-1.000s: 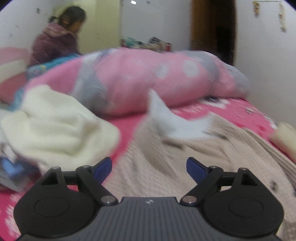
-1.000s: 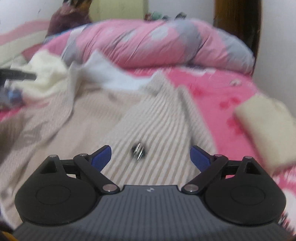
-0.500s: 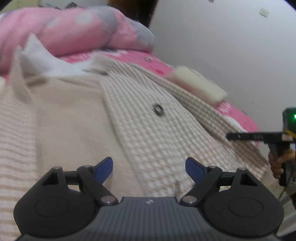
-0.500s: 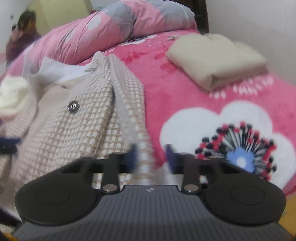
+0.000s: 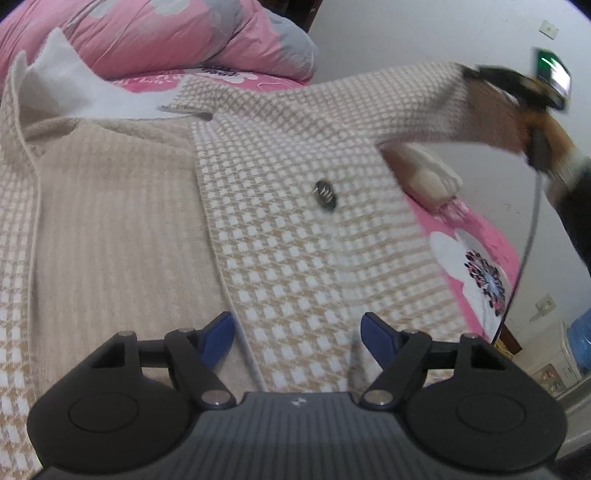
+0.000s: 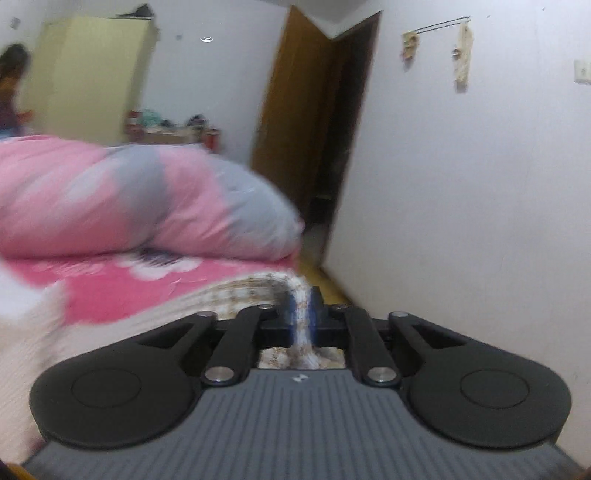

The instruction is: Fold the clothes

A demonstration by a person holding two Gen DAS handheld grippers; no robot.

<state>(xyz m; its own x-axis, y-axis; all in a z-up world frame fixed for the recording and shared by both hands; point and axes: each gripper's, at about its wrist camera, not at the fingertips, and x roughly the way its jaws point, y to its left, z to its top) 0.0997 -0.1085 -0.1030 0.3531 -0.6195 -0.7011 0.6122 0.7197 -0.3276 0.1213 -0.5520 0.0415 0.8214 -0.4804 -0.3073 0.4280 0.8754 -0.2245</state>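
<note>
A beige-and-white checked jacket (image 5: 295, 240) lies open on the bed, its ribbed lining (image 5: 110, 221) to the left and a dark button (image 5: 325, 192) on the front panel. My left gripper (image 5: 295, 325) hovers low over the front edge. Its jaws are closing, and the pads do not press the cloth that lies under them. My right gripper (image 6: 301, 306) pinches the sleeve cuff (image 6: 303, 332) between its blue pads, though its jaws are easing open. In the left wrist view the right gripper (image 5: 517, 88) holds the sleeve (image 5: 369, 99) raised and stretched toward the wall.
A pink-and-grey duvet (image 5: 166, 33) is bunched at the head of the pink flowered sheet (image 5: 480, 240). A folded cream garment (image 5: 432, 177) lies by the wall and a white cloth (image 5: 74, 88) near the collar. Beyond are a brown door (image 6: 314, 129) and a person (image 6: 11, 92).
My right gripper went from open over the button to shut on the sleeve edge, then lifted it up toward the wall. My left gripper swung down over the jacket front and its jaws narrowed slightly.
</note>
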